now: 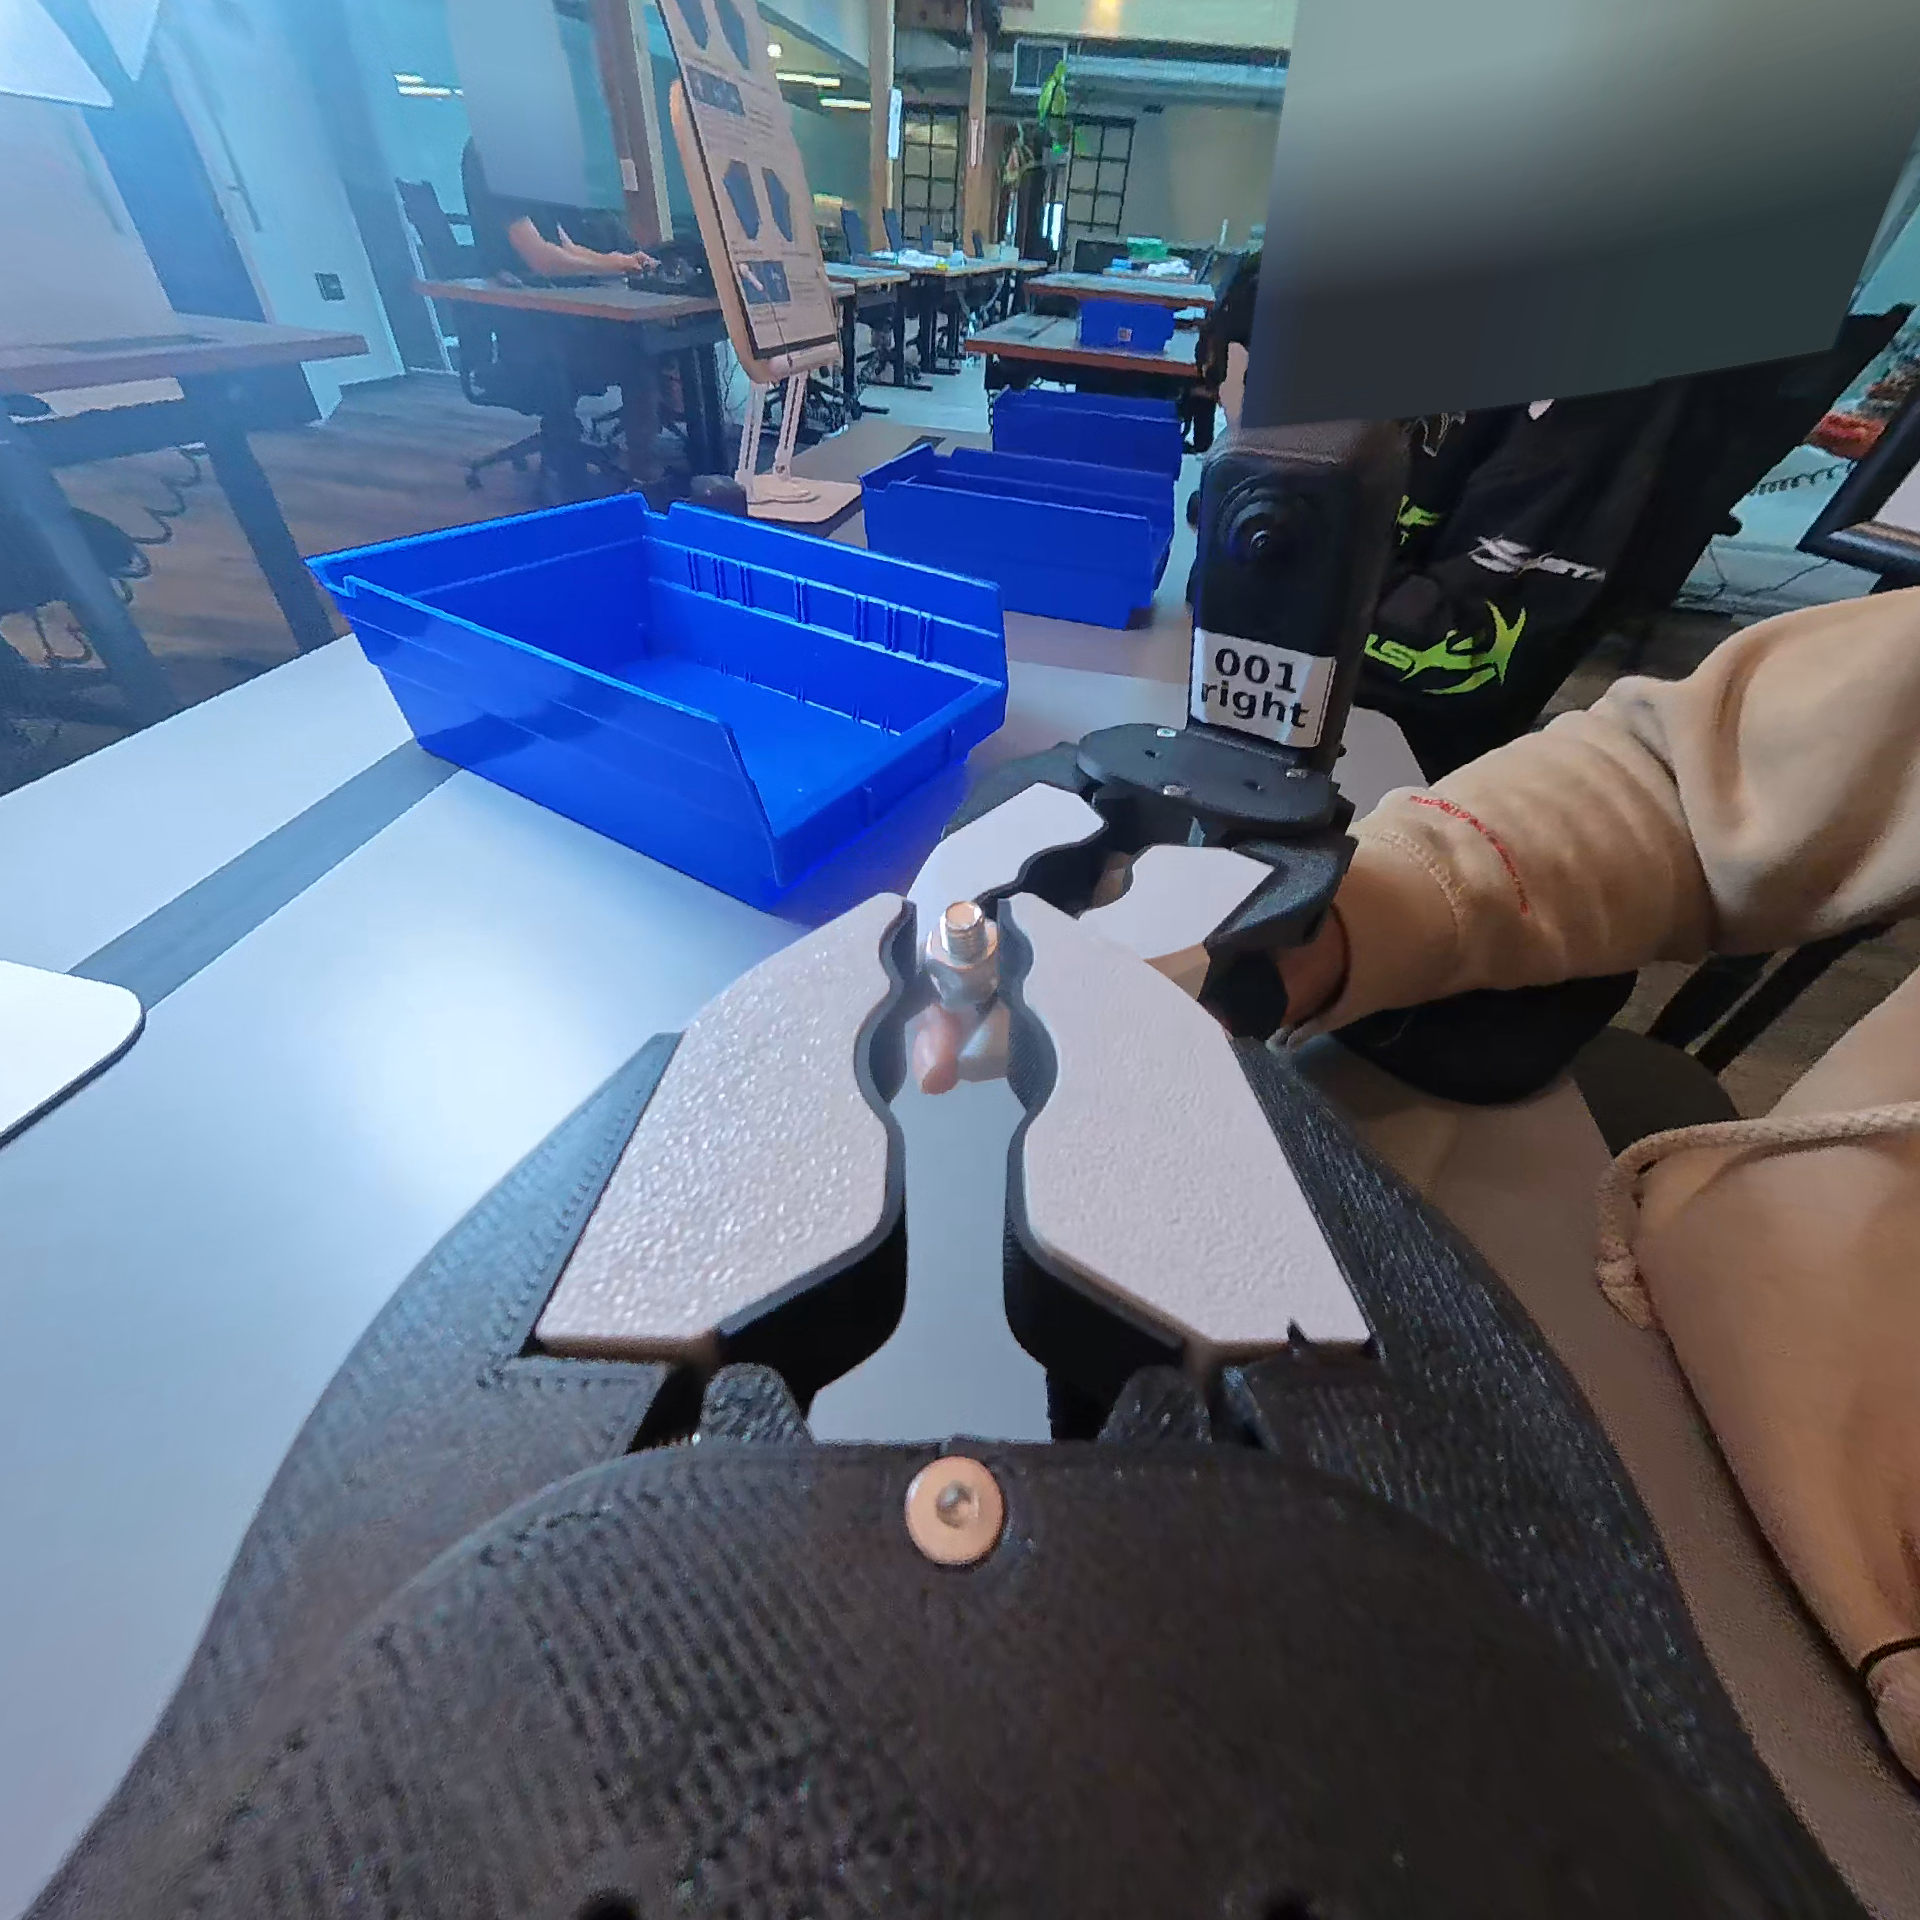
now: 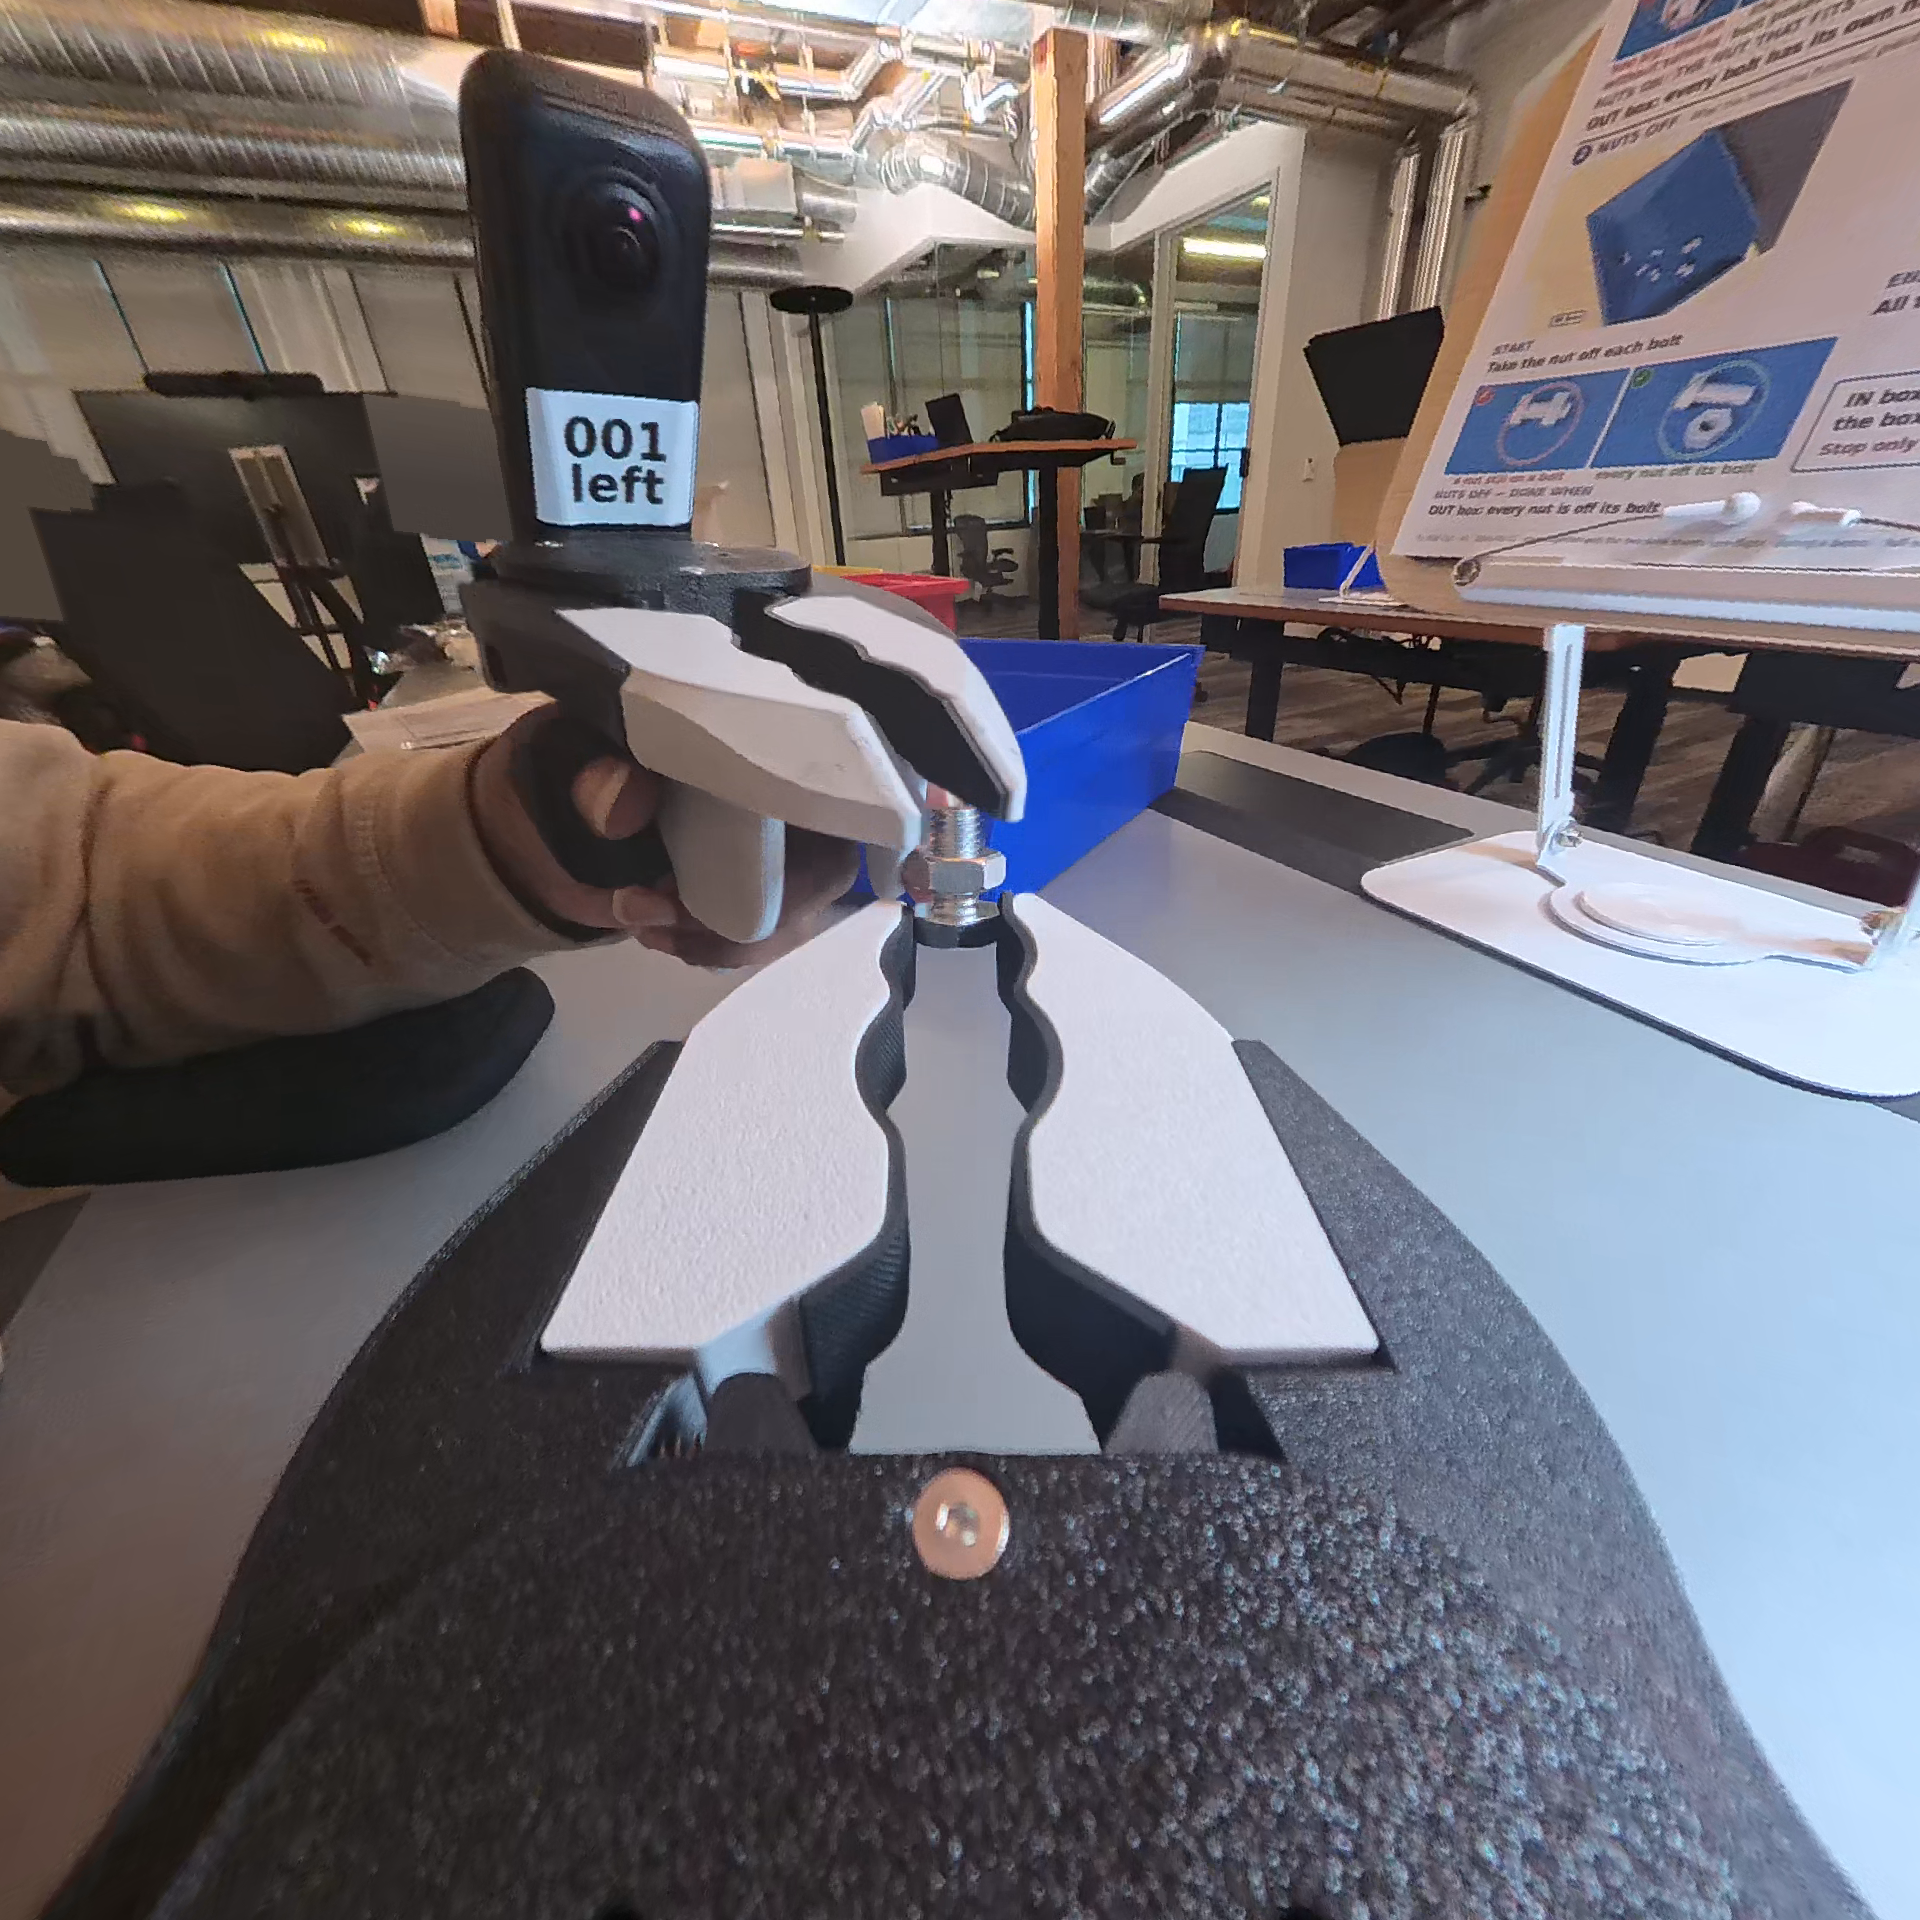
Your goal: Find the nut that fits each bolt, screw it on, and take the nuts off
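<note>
Two grippers share one bolt: left gripper clamped on its threaded shank, right gripper closed on the head, nut between.

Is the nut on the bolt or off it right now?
On. The nut sits around the bolt, with bare threads above it. The left gripper pinches the bolt's threaded end; the right gripper grips its bottom end.
</note>
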